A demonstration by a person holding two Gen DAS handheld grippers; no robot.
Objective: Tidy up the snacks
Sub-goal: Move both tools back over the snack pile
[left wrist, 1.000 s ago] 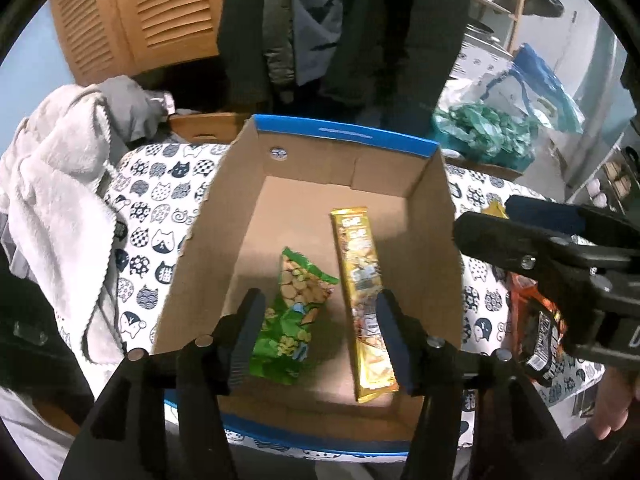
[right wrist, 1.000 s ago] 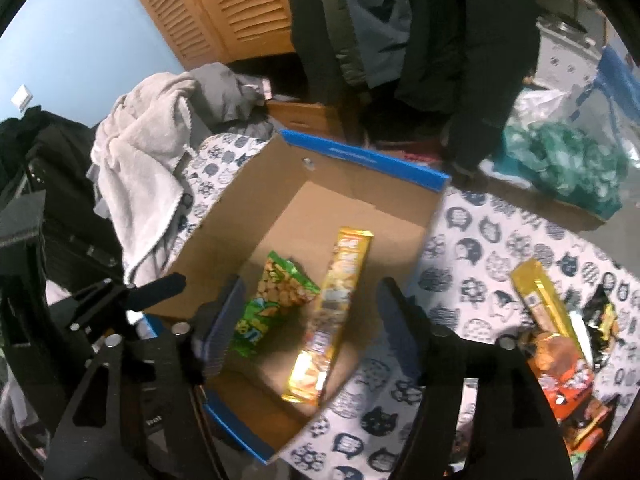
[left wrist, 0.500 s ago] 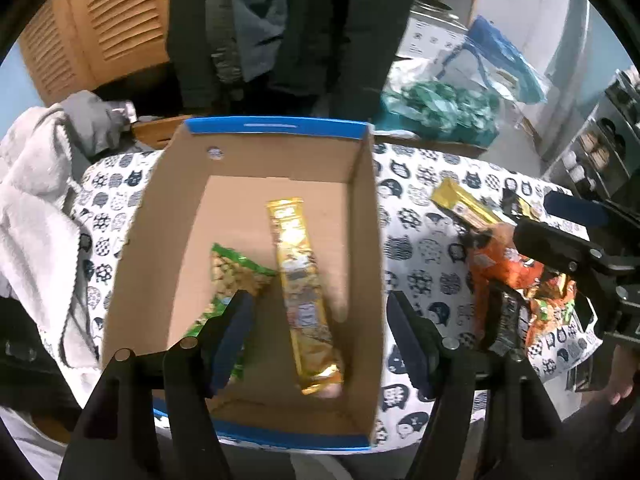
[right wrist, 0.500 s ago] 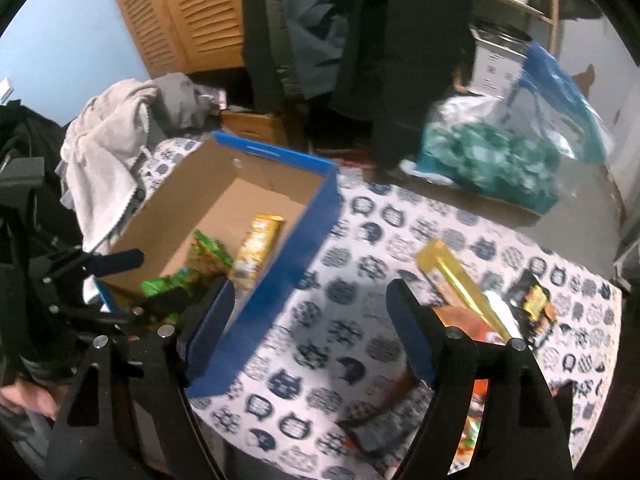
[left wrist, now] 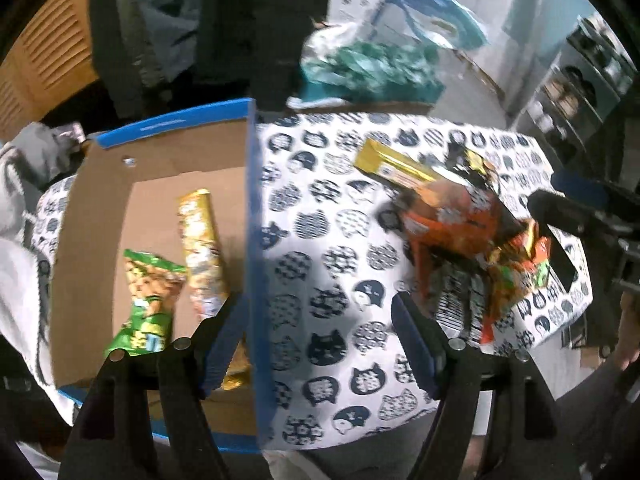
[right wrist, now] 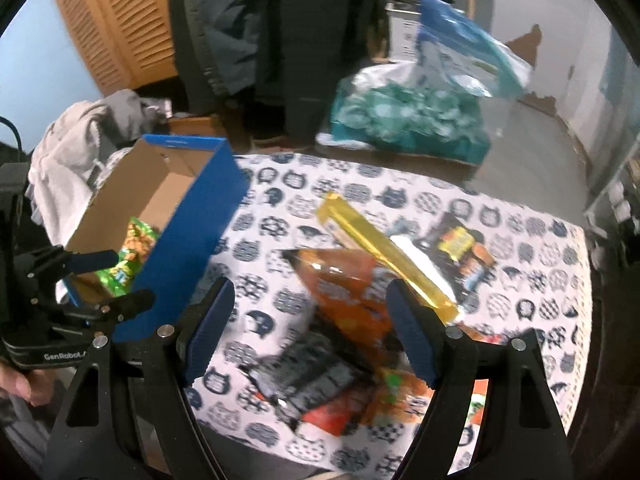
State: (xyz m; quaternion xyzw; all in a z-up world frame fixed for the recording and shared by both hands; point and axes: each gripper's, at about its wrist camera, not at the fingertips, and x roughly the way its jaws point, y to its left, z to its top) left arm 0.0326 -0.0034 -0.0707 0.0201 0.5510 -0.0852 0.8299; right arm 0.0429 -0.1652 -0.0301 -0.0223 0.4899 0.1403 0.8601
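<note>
Across the tabletop [left wrist: 320, 216], cat-print cloth lies bare between the box and the snack heap, a free lane. Cardboard box [left wrist: 252, 216] at 9 o'clock in the left wrist view, its blue right wall upright. Inside it: green snack bag [left wrist: 150, 300] and yellow bar [left wrist: 200, 240], side by side, near or touching; blur hides which. Snack heap at 3 o'clock: long gold packet [left wrist: 394, 170], orange bag [left wrist: 452, 220], dark striped packet [left wrist: 460, 304], overlapping. Heap runs close to the tabletop's right edge.

Left gripper [left wrist: 320, 340] over the bare cloth, straddling the box wall, jaws opening, nothing between them. Right gripper [right wrist: 310, 328] wide apart above the orange bag, pads not touching it, empty.

Beyond the far edge, 12 o'clock: hanging dark coats [right wrist: 280, 40], a clear bag of teal items [right wrist: 408, 120]. Pale towel heap [right wrist: 80, 136] crowds the box at 10 o'clock.
</note>
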